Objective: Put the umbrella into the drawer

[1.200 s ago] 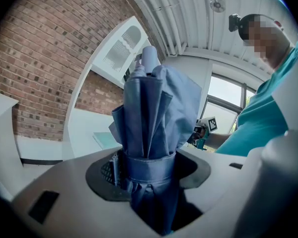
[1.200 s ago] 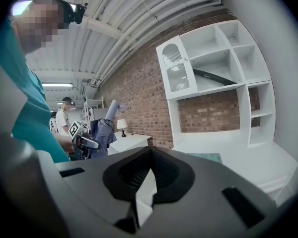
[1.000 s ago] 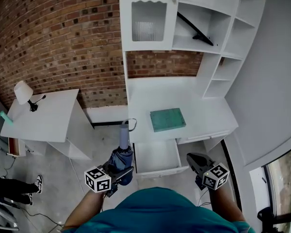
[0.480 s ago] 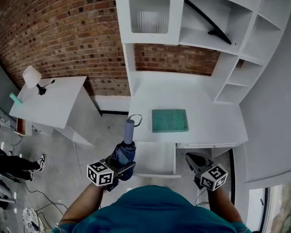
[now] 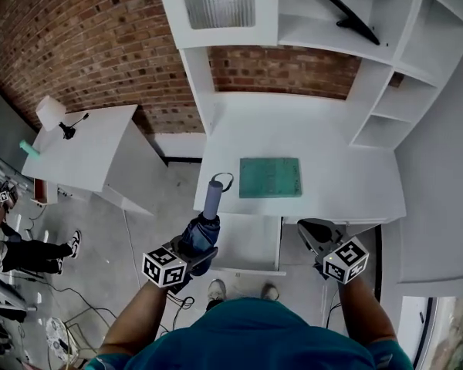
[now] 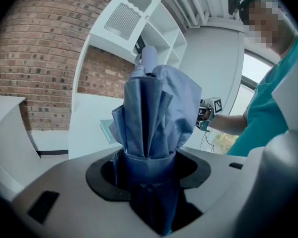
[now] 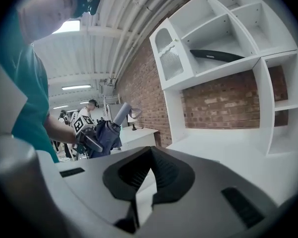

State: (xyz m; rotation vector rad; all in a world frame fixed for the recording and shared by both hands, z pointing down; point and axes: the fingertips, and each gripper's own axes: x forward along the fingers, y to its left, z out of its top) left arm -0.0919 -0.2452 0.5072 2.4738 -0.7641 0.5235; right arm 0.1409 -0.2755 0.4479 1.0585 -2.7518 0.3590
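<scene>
A folded blue umbrella (image 5: 201, 235) with a grey handle (image 5: 214, 194) stands in my left gripper (image 5: 191, 253), which is shut on its cloth body (image 6: 154, 108). The handle points away from me, over the desk's front left corner. The white drawer (image 5: 251, 243) stands pulled out under the desk, just right of the umbrella, and looks empty. My right gripper (image 5: 315, 237) hovers at the drawer's right side with its jaws together and nothing in them (image 7: 148, 150). From the right gripper view the umbrella (image 7: 107, 133) shows at the left.
A green mat (image 5: 270, 177) lies on the white desk (image 5: 324, 149). Shelves rise behind it, with a black object (image 5: 343, 10) on one. A white side table (image 5: 89, 160) with a lamp (image 5: 51, 112) stands to the left. A person (image 5: 27, 249) and cables are on the floor.
Both grippers have moved toward the desk and sunk a little. The umbrella's handle now reaches the desk's front left corner beside the open drawer. The grip on it is unchanged.
</scene>
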